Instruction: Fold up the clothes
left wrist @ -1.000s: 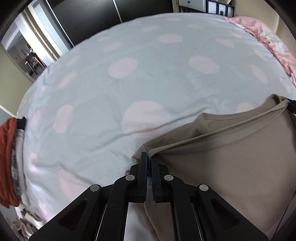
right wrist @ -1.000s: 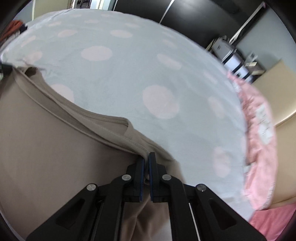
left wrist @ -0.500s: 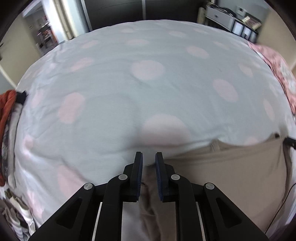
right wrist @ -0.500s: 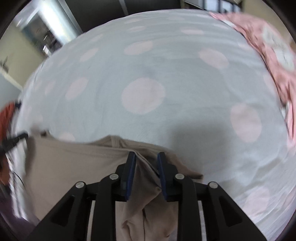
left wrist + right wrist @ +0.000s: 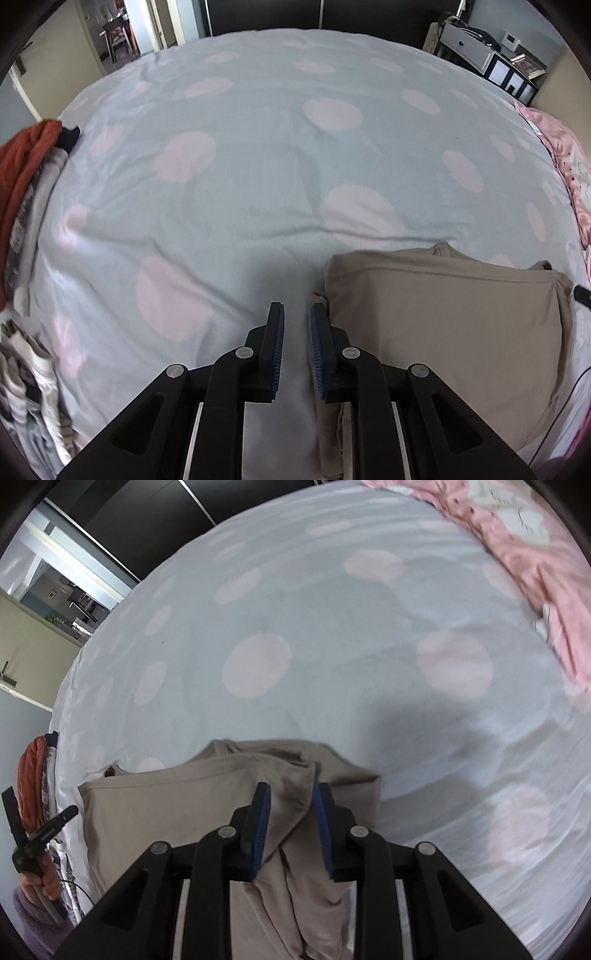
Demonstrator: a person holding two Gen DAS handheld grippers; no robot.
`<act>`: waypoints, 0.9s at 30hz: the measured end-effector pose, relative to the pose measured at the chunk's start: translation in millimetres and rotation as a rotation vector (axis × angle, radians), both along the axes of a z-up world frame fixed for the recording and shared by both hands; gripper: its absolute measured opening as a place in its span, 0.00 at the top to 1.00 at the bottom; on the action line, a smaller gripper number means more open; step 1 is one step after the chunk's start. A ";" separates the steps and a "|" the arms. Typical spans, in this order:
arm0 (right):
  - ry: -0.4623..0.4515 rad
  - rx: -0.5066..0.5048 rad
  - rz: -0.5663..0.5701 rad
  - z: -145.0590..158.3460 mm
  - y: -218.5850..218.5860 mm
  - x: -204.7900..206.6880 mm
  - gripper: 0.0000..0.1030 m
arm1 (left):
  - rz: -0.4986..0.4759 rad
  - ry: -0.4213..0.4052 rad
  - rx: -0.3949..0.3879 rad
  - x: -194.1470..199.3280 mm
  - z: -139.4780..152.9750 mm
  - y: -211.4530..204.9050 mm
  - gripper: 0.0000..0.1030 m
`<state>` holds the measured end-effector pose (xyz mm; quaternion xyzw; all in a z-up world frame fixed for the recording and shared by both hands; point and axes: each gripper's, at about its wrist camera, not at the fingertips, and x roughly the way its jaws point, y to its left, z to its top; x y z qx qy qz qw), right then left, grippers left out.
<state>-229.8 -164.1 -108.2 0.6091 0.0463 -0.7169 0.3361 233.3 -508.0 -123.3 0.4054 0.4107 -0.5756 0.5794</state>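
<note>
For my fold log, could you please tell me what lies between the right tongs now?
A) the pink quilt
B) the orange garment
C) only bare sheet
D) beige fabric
D: in the right wrist view a bunched fold of the beige garment sits between the open right tongs, while the orange garment lies far off at the bed's edge.

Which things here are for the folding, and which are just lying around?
For the folding:
- beige garment, lying folded on the bed
- left gripper, open beside it
- right gripper, open over its corner

Just lying around:
- orange cloth
- pink blanket
- spotted bedsheet underneath
</note>
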 end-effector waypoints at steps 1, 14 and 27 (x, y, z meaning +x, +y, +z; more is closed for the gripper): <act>-0.003 -0.001 0.002 -2.5 -1.5 -1.2 0.76 | -0.001 0.002 0.005 -1.9 -3.4 0.2 0.84; 0.187 0.123 -0.027 -2.1 -14.3 -28.6 0.94 | -0.013 -0.024 -0.038 -11.5 -16.0 11.2 0.84; 0.086 -0.022 -0.100 32.2 69.9 66.4 0.73 | 0.076 0.132 0.000 8.5 10.9 95.0 0.73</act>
